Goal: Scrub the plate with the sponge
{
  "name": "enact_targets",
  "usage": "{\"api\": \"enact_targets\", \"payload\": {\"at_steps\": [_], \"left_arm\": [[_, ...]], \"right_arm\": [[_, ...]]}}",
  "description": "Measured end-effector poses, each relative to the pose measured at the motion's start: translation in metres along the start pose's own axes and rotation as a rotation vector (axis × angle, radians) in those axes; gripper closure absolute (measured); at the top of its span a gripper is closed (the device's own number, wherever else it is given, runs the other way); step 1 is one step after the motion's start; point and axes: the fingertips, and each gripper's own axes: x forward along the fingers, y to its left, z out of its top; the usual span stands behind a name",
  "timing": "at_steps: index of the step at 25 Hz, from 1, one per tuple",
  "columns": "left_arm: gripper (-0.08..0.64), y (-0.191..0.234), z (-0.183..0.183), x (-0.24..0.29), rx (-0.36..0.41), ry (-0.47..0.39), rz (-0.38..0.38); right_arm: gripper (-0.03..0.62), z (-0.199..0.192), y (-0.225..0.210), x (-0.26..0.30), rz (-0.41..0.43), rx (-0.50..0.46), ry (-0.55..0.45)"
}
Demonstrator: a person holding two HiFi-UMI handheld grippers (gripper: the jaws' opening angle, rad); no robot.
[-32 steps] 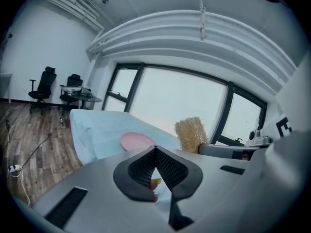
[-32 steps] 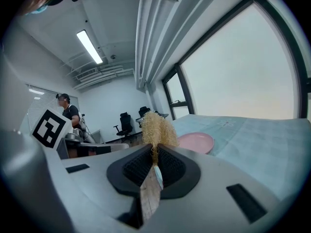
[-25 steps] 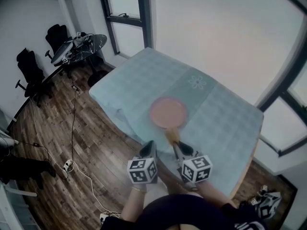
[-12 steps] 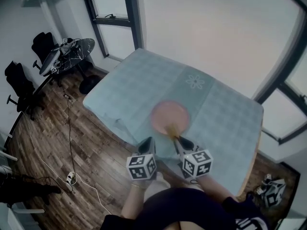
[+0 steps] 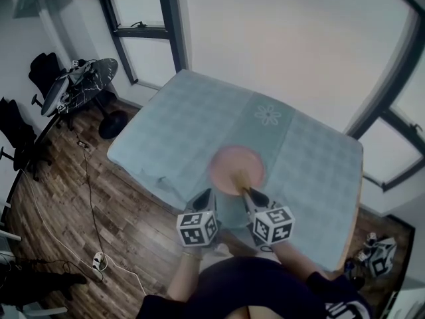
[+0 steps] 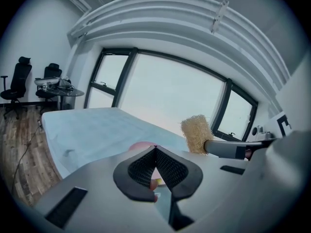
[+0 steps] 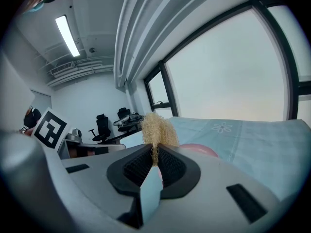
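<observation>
While the left gripper keeps its fingers pressed together on nothing, just short of the plate on the table, the right gripper pinches the sponge. Beyond its fingertips, the sponge now overlaps the plate's near rim, closer than a second ago.

Left gripper and right gripper: grey shells, black ribbed pads, black-and-white marker cubes; dark top at frame bottom

Plate on table, near front edge
</observation>
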Motion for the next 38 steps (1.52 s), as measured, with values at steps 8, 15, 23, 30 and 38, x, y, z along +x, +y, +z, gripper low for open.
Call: {"api": "enact_targets", "payload": {"at_steps": [8, 15, 23, 30, 38], "left_arm": [[0.552, 0.019, 0.003, 0.023, 0.015, 0.041, -0.039], [0.552, 0.027, 0.002, 0.037, 0.013, 0.06, -0.042], [0.552, 0.035, -0.001, 0.056, -0.001, 0.077, -0.031], [0.552, 0.053, -0.003, 0.078, -0.019, 0.106, -0.019], [0.552, 0.061, -0.012, 0.113, -0.027, 0.146, -0.021]], "right_arm": [[0.557, 0.001, -0.015, 0.027, -0.076, 0.006, 0.003], [0.557, 0.006, -0.033, 0.046, -0.116, -0.018, 0.031], [0.557, -0.001, -0.061, 0.075, -0.132, -0.006, 0.073], [0.557, -0.013, -0.084, 0.114, -0.148, -0.012, 0.136], [0.557, -0.033, -0.119, 0.147, -0.181, 0.002, 0.208]]}}
